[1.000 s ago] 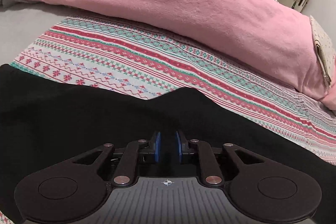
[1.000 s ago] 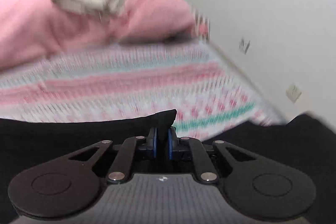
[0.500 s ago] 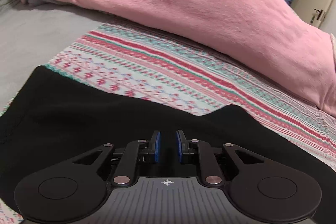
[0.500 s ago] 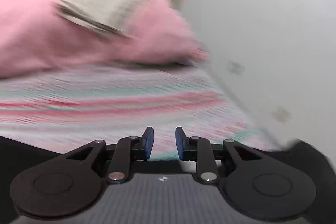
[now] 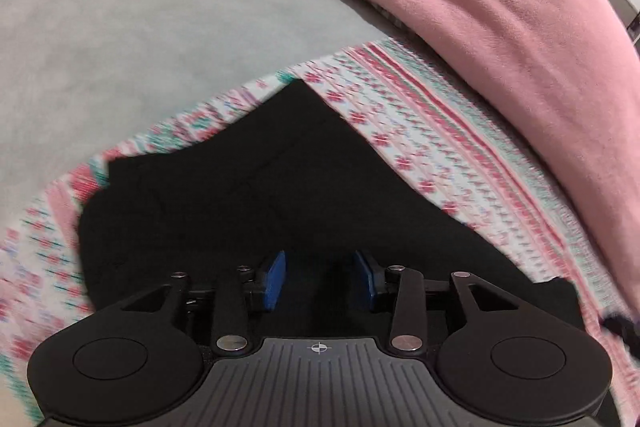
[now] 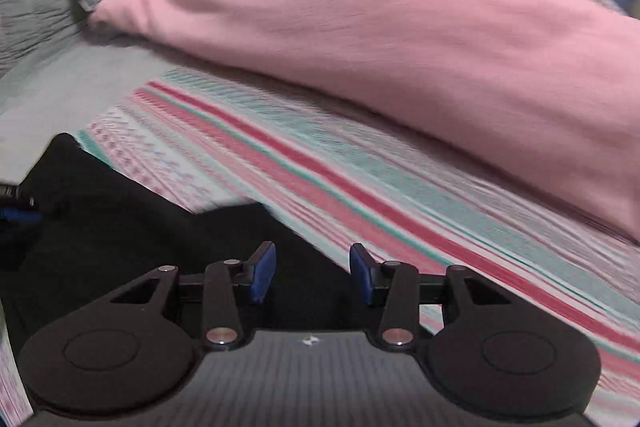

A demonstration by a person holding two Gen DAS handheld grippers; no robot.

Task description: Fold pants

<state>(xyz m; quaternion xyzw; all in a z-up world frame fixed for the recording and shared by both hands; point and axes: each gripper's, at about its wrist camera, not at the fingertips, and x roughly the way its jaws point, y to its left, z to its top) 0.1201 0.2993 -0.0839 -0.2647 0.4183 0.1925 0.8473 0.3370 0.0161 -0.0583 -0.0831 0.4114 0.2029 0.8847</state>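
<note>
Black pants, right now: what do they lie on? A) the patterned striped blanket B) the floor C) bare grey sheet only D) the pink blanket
A: the black pants lie spread on the patterned striped blanket, which shows around their edges; the pink blanket is bunched up beyond them, apart from the pants.

Home bedroom: bed with pink blanket (image 6: 380,39), patterned bedspread (image 6: 400,203).
</note>
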